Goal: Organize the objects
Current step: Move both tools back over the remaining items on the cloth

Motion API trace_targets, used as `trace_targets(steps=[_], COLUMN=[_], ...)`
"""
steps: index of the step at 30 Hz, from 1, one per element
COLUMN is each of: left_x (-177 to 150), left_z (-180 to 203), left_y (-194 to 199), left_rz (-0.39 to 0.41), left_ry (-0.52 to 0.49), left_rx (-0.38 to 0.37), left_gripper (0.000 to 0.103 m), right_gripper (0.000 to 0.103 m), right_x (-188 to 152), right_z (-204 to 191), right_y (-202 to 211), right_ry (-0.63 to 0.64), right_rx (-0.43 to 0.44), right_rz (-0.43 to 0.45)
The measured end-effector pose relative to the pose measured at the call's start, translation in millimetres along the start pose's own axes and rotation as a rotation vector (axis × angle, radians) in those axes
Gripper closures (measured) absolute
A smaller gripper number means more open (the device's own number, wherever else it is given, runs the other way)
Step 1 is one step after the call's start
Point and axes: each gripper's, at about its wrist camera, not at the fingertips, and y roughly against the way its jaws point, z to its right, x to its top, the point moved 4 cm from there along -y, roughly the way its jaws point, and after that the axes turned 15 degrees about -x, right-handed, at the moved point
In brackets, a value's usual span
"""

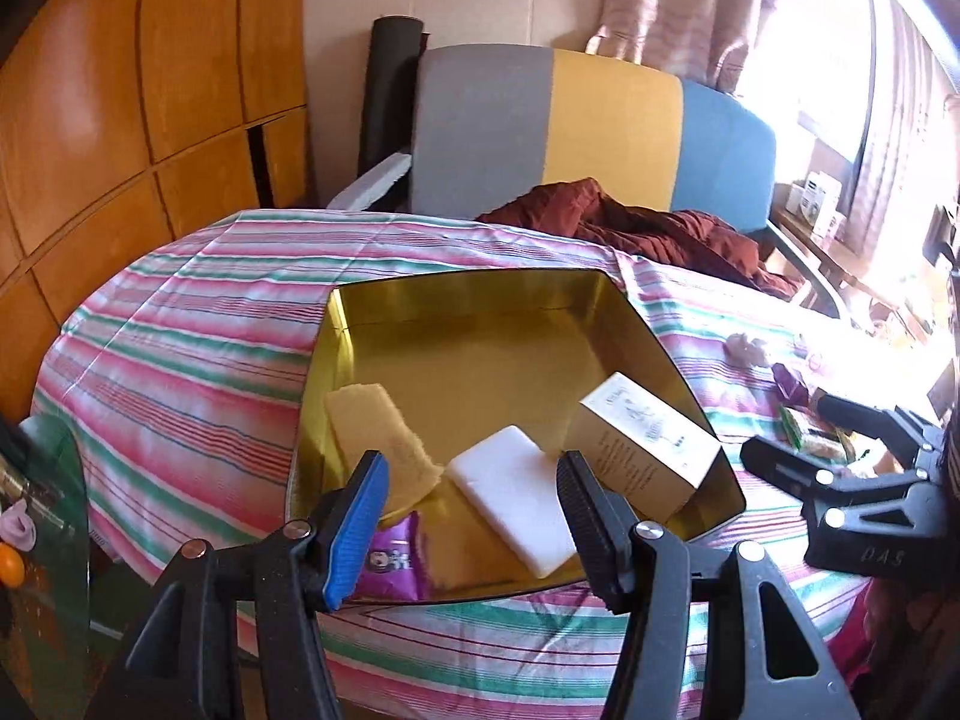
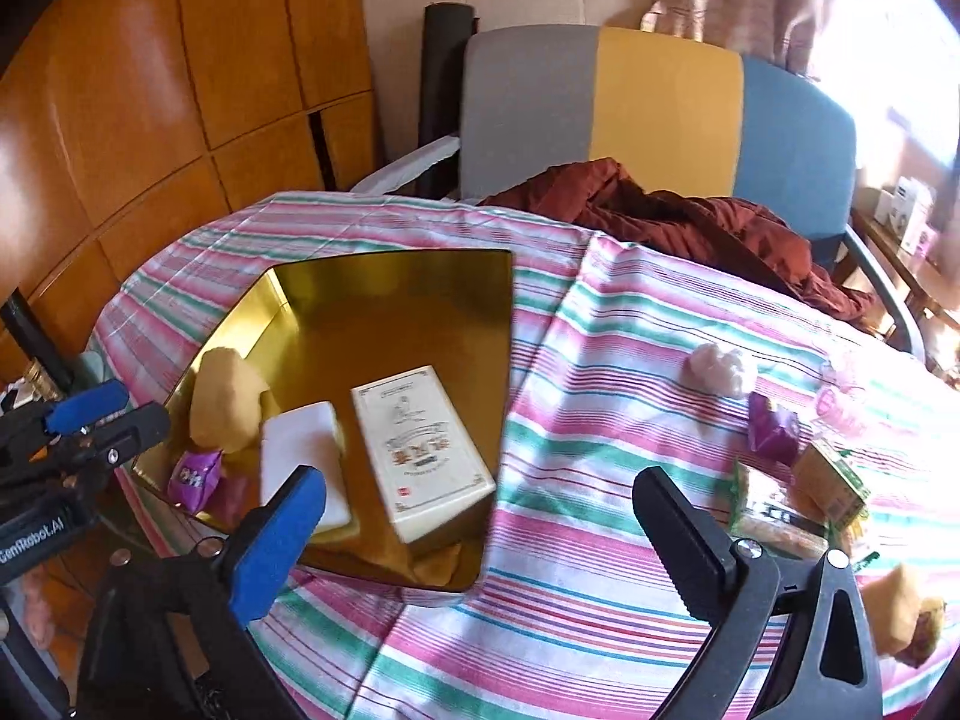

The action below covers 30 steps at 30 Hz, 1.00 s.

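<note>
I see a gold tin (image 1: 480,324) sitting open on the striped cloth (image 1: 198,324) of the table, toward the table's left side. It holds 4 things: a printed cream carton (image 2: 420,450) at the right, a white block (image 2: 303,456) just left of it, a yellow sponge-like piece (image 2: 225,402) leaning at the left wall, and a purple wrapper (image 2: 195,477) in the near-left corner. The carton lies flat, label up, its long axis running from the near wall toward the far wall, with the near end tipped slightly right. The white block lies parallel to it.

My left claw (image 1: 474,510) hovers over the tin's near edge, spread wide, pinching nothing. My right claw (image 2: 480,540) hangs above the tin's near-right corner, also spread and empty.

To the right of the tin, loose items are scattered on the cloth: a pale crumpled wad (image 2: 720,369), a second purple wrapper (image 2: 774,429), a green-and-yellow packet (image 2: 774,510), a small green-edged box (image 2: 831,486), and another yellow lump (image 2: 906,606) near the table edge.

Behind the table stands a chair (image 2: 660,108) with a back in 3 panels: grey, yellow, blue. A rust-red cloth (image 2: 690,210) is heaped on it. Orange wooden panelling (image 1: 120,90) fills the left wall, and curtains (image 1: 678,12) hang beside a bright window at the right.
</note>
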Motion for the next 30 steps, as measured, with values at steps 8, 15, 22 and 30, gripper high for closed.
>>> trace_targets(steps=[8,15,22,30], left_x=[2.6,8.9,18.4,30.3], left_z=[27.4,61.0,107.0,157.2], left_y=[-14.1,-31.4,-56.0,-91.3], left_rz=[-0.036,-0.069,-0.114,-0.186], left_ry=[-0.066,-0.132,-0.206,-0.278], left_rx=[-0.048,-0.136,-0.206,-0.296], left_gripper=[0.044,0.044,0.044,0.044], right_gripper=[0.000,0.000,0.000,0.000], right_x=[-2.8,-17.6,-31.9,-29.9], right_z=[56.1,138.7,217.6,282.8], right_y=[-5.1,-13.9,-12.7,-29.9], right_ry=[-0.084,-0.232,-0.330,-0.386], right_rx=[-0.095,-0.198,-0.300,-0.370], right_rz=[-0.021,-0.100,-0.141,-0.180])
